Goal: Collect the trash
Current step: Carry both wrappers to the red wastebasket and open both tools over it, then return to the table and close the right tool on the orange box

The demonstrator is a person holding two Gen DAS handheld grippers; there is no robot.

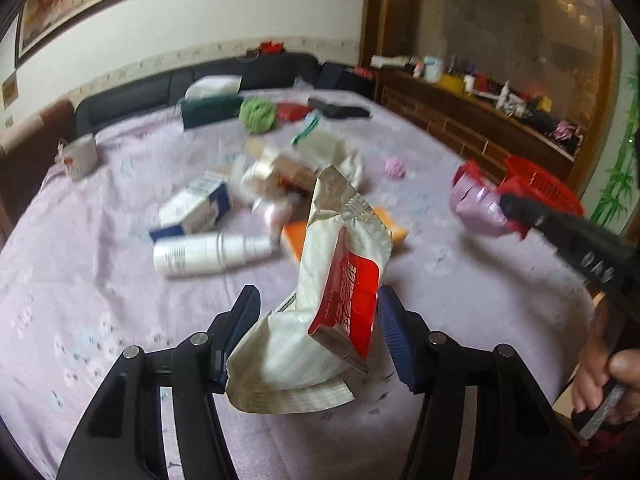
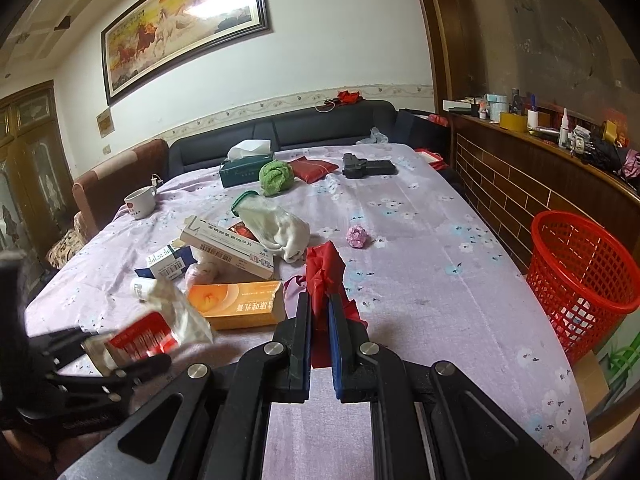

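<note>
My left gripper is shut on a crumpled white and red wrapper and holds it above the lilac tablecloth; it also shows at the lower left of the right wrist view. My right gripper is shut on a red and pink plastic wrapper; in the left wrist view it holds that wrapper near the red basket. The red mesh basket stands off the table's right edge.
On the table lie an orange box, a white medicine box, a white bottle, a blue and white box, a white bag, a pink paper ball, a mug, a tissue box, a green cloth and a black holster.
</note>
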